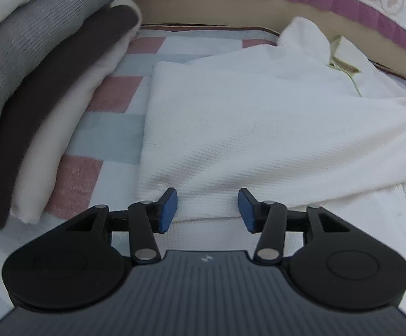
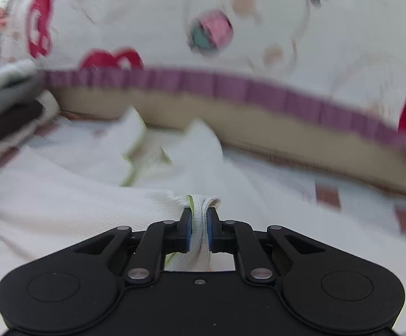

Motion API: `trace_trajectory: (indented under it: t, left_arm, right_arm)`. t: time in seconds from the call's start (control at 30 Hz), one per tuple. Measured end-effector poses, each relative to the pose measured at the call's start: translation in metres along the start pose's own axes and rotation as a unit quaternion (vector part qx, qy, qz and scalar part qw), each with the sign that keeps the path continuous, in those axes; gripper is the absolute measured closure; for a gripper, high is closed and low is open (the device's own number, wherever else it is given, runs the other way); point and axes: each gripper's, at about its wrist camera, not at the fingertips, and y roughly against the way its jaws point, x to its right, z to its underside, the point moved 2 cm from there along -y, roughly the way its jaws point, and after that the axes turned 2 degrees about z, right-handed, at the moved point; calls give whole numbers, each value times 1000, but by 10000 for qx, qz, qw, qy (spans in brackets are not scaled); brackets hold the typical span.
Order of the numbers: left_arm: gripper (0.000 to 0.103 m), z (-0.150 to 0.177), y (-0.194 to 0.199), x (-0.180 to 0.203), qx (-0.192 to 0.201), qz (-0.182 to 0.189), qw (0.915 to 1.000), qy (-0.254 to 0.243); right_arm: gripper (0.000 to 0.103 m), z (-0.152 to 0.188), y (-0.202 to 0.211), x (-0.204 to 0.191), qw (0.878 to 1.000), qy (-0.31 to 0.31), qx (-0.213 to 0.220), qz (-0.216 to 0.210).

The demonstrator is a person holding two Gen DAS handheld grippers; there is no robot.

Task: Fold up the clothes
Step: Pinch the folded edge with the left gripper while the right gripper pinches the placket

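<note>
The white garment point(image 1: 258, 128) lies spread on the checked bedcover point(image 1: 113, 98), beside a stack of folded clothes point(image 1: 35, 84). The left gripper point(image 1: 207, 210) hovers at the garment's near edge, jaws wide apart, holding nothing. The right gripper point(image 2: 198, 224) is clamped on a bunched fold of the garment point(image 2: 63, 196). The right view is motion-blurred; the patterned quilt point(image 2: 230, 28) behind is indistinct

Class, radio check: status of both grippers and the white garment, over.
Left gripper open, empty, above white garment. Right gripper shut on garment's bunched edge. Folded stack left, clear of it.
</note>
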Motion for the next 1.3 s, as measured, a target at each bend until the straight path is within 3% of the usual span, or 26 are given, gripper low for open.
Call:
trace_trajectory:
  t: [0.2, 0.3, 0.4, 0.5, 0.6, 0.67, 0.7, 0.77, 0.8, 0.83, 0.87, 0.9, 0.93, 1.03, 1.13, 1.3]
  left_arm:
    - [47, -29, 11, -3, 614, 78, 9981, -49]
    - [47, -41, -3, -15, 671, -139, 9976, 73]
    - [47, -43, -14, -28, 851, -770, 9933, 138]
    - [47, -57, -28, -46, 870, -812, 9921, 391]
    - [41, -74, -52, -61, 490, -505, 9959, 575]
    - [38, -78, -63, -58, 391, -649, 9966, 332]
    - [31, -80, -67, -55, 421, -739, 9963, 142]
    - [28, -81, -70, -50, 526, -908, 9942, -233]
    - [33, -82, -70, -50, 565, -823, 9948, -212]
    - [66, -82, -70, -51, 603, -732, 9953, -195]
    - [91, -82, -68, -49, 644, -550, 9961, -246]
    - [100, -82, -66, -47, 687, -385, 9965, -293]
    - [100, -81, -65, -45, 760, -497, 9954, -292]
    - [100, -78, -59, -40, 978, -832, 9913, -289]
    - [100, -75, -54, -36, 1188, -1163, 9857, -287]
    - [100, -72, -62, -32, 1074, -1347, 9841, -435]
  right_arm:
    - [91, 6, -25, 5, 9997, -226, -117, -69]
    - [91, -4, -12, 4, 9998, -98, 128, -128]
    - [91, -15, 2, 8, 9984, -289, 338, -337]
    - [91, -20, 6, 9, 9982, -251, 344, -412]
    - [91, -19, 1, 10, 9991, -107, 297, -268]
    - [101, -19, -2, 11, 9995, -27, 276, -139]
    - [101, -19, -3, 12, 9996, -4, 254, -84]
    - [101, -19, -5, 16, 9997, -79, 165, -133]
    - [101, -18, -6, 20, 9996, -183, 100, -194]
    - [99, -17, -6, 24, 9991, -321, 18, -263]
    - [92, -15, -7, 28, 9984, -459, -64, -332]
    - [92, -14, -8, 32, 9973, -596, -146, -401]
    - [91, -13, -9, 36, 9959, -734, -228, -469]
    - [65, -3, -13, 47, 9865, -1328, -501, -812]
    - [65, 9, -15, 45, 9831, -1473, -645, -871]
    - [62, 30, -20, 32, 9783, -1588, -880, -996]
